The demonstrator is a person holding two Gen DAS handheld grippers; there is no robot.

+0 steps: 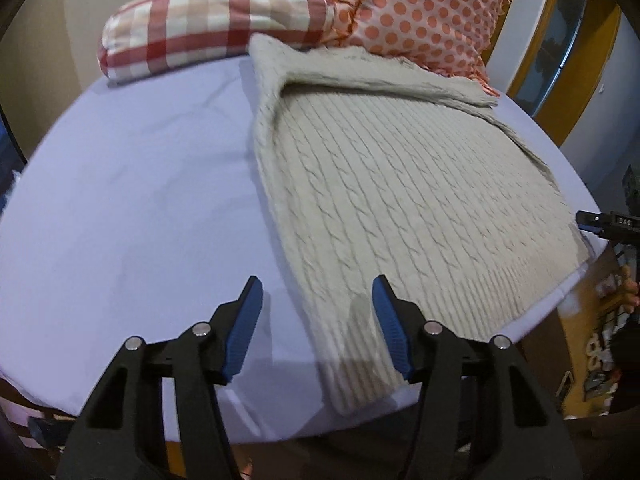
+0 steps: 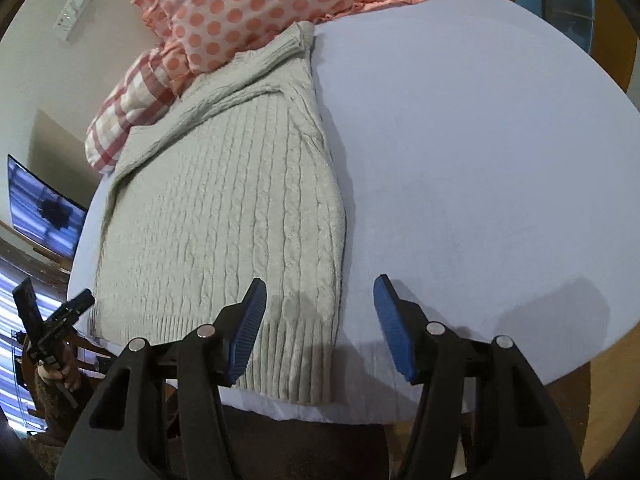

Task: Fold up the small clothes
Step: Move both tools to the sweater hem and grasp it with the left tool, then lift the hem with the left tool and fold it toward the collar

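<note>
Lying flat on the lavender table [image 1: 120,200], the grey cable-knit sweater [image 1: 400,200] reaches its near edge. Left gripper [image 1: 318,300] gapes wide above one hem corner; right gripper [image 2: 320,300] gapes wide above the other, both empty.

The black left gripper with blue ribbed pads [image 1: 317,300] was held with its jaws spread wide, gripping nothing. The matching black right gripper with blue ribbed pads [image 2: 320,300] was likewise spread wide and empty. Both pointed forward and tilted slightly downward, level with each other.
</note>
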